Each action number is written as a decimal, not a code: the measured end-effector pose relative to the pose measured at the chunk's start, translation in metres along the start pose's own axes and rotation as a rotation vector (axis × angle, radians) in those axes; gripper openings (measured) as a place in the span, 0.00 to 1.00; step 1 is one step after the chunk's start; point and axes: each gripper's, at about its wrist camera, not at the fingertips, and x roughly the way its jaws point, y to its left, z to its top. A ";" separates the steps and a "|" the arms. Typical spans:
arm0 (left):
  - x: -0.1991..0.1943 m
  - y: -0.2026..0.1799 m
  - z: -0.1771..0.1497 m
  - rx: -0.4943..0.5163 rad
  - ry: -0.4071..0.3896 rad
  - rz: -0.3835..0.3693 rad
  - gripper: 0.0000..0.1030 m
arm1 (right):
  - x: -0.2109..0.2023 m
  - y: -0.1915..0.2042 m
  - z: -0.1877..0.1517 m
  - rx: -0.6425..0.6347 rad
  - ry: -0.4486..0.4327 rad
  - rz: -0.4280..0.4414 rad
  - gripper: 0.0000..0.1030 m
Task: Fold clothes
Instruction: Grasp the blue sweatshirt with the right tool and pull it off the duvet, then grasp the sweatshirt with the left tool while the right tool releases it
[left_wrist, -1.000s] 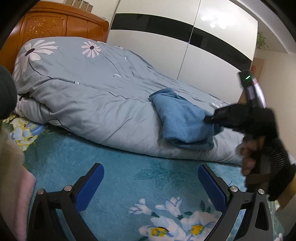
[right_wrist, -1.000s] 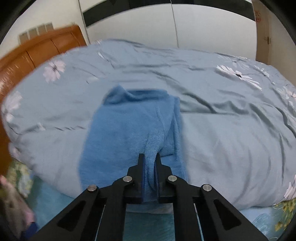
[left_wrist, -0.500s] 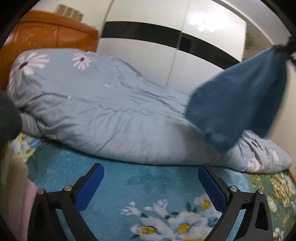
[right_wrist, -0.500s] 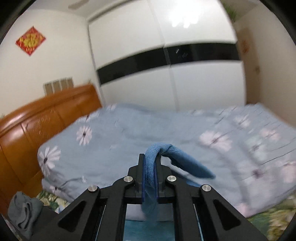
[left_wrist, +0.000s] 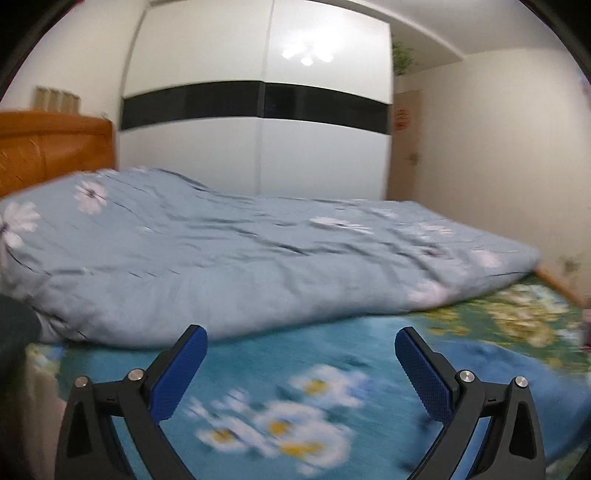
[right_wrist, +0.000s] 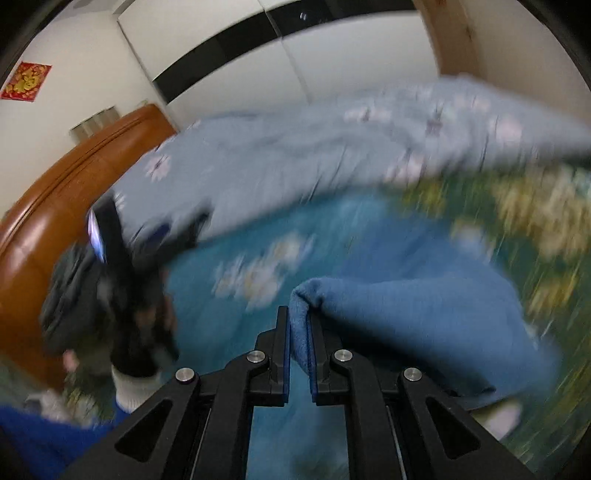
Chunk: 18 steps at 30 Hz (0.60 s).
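My right gripper (right_wrist: 297, 325) is shut on an edge of a blue fleece garment (right_wrist: 424, 325), which trails to the right over the floral bedsheet (right_wrist: 325, 243). The picture is smeared by fast motion. In the right wrist view my left gripper (right_wrist: 177, 230) shows blurred at the left, held by a gloved hand (right_wrist: 136, 321), beside a dark pile of clothes (right_wrist: 70, 291). In the left wrist view my left gripper (left_wrist: 301, 363) stands wide open over the teal floral sheet (left_wrist: 332, 354) with nothing between its blue pads (left_wrist: 181, 373). The blue garment is out of sight there.
A rumpled grey-blue duvet (left_wrist: 240, 258) with daisies lies across the far half of the bed. An orange wooden headboard (left_wrist: 48, 151) is at the left and a white wardrobe (left_wrist: 258, 110) with a black band stands behind. A dark garment edge (left_wrist: 14, 328) sits at left.
The right gripper lifted the blue garment off the duvet and swung it out over the floral sheet. The left gripper rose and turned; the garment left its view.
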 end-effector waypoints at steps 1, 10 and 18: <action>-0.007 -0.007 -0.004 -0.003 0.026 -0.057 1.00 | 0.005 0.006 -0.021 -0.008 0.019 0.029 0.08; -0.054 -0.123 -0.049 0.237 0.200 -0.396 1.00 | 0.031 0.035 -0.143 -0.079 0.139 0.164 0.08; -0.018 -0.215 -0.094 0.379 0.415 -0.426 0.79 | 0.010 0.022 -0.169 -0.030 0.070 0.179 0.08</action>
